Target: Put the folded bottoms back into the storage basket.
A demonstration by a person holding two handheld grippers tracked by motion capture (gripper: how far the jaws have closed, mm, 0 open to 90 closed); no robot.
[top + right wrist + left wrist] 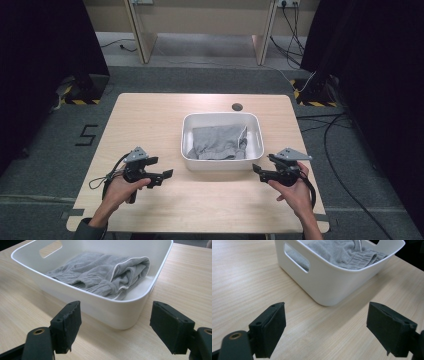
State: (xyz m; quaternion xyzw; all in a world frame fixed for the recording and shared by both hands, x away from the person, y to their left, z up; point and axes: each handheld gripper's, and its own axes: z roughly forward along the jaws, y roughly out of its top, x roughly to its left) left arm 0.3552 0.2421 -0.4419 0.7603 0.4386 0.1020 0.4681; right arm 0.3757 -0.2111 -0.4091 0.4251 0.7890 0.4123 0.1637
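basin (222, 162): white | cloth (220, 141): grey (white trim) | table (150, 120): pale wood-grain

A folded garment (220, 141) lies in the tub (186, 131), mid-table (150, 120).

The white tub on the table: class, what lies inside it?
Inside the white tub lies a folded grey garment with white piping and ribbed cuffs. A strip of bare tub floor shows beside it; anything beneath the cloth is hidden.

From my left gripper view, the white plastic basket (329, 282) is cut off at the top edge, and its wall hides most of the folded grey knit garment (342, 252).
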